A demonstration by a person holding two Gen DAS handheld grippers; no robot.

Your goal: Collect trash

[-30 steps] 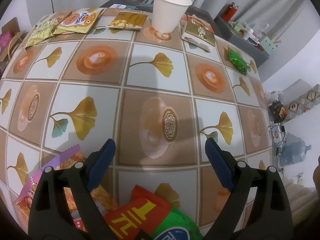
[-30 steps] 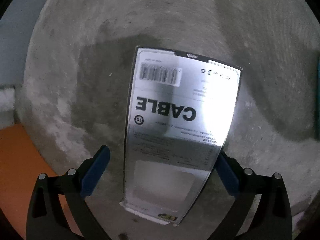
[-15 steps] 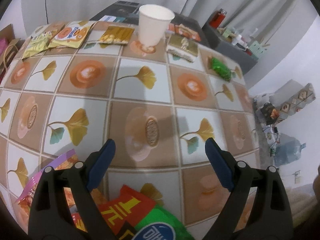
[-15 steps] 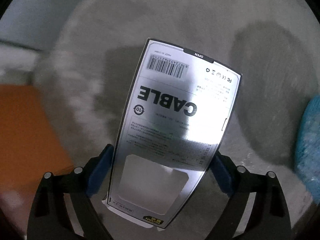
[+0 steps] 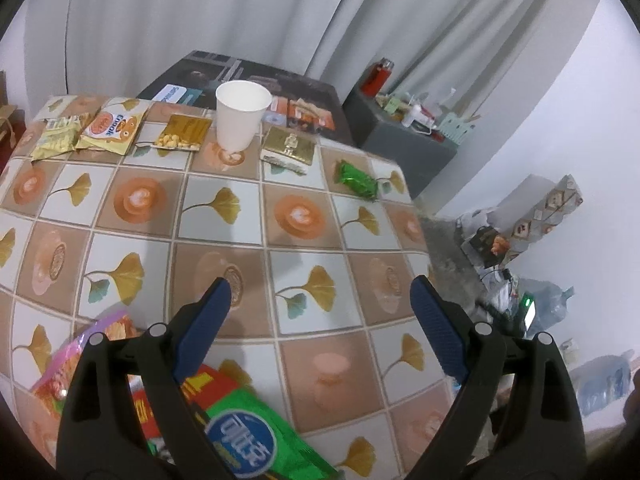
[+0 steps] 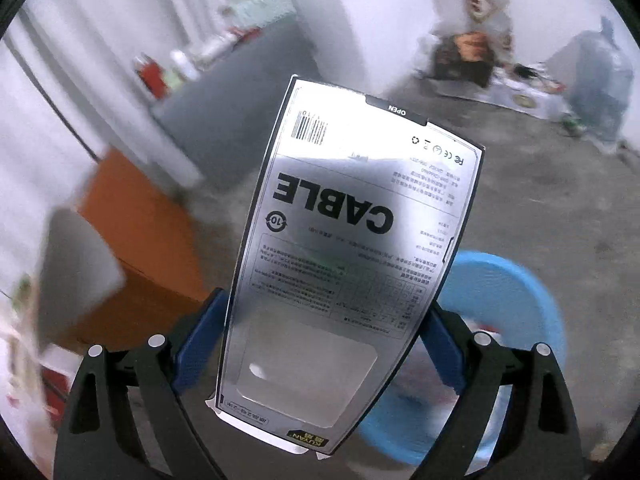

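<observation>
The right gripper [image 6: 320, 340] is clamped on a silver cable package [image 6: 352, 248], its blue pads pressing the package's two long edges; the jaws have just been closing a little onto it. The package stands up between the fingers, tilted toward one o'clock. Its print reads upside down: "CABLE" in heavy black letters, a circled "10" beside it, a barcode at eleven o'clock, "OPEN" on the black tab at the top edge, and a yellow "KUYAN" mark at the bottom edge. The fine print is too small to read. Behind it, at four o'clock, lies a blue bin [image 6: 512, 304] on grey floor; an orange box [image 6: 136, 232] sits at nine o'clock, blurred.

The left gripper [image 5: 320, 300] hangs above a table [image 5: 240, 216] covered in a ginkgo-leaf and coffee-cup pattern, its jaws wide apart with nothing between them. At twelve o'clock stands a white paper cup [image 5: 240, 114]. At eleven o'clock lie a gold nut packet [image 5: 184, 134] and a yellow snack bag [image 5: 112, 128] with orange lettering, partly legible. At one o'clock rest a gold sachet [image 5: 290, 148] and a green wrapper [image 5: 358, 180]. At seven o'clock, under the fingers, lie a pink packet [image 5: 100, 332], a red packet [image 5: 200, 384] and a green packet [image 5: 256, 440] with Korean writing.
</observation>
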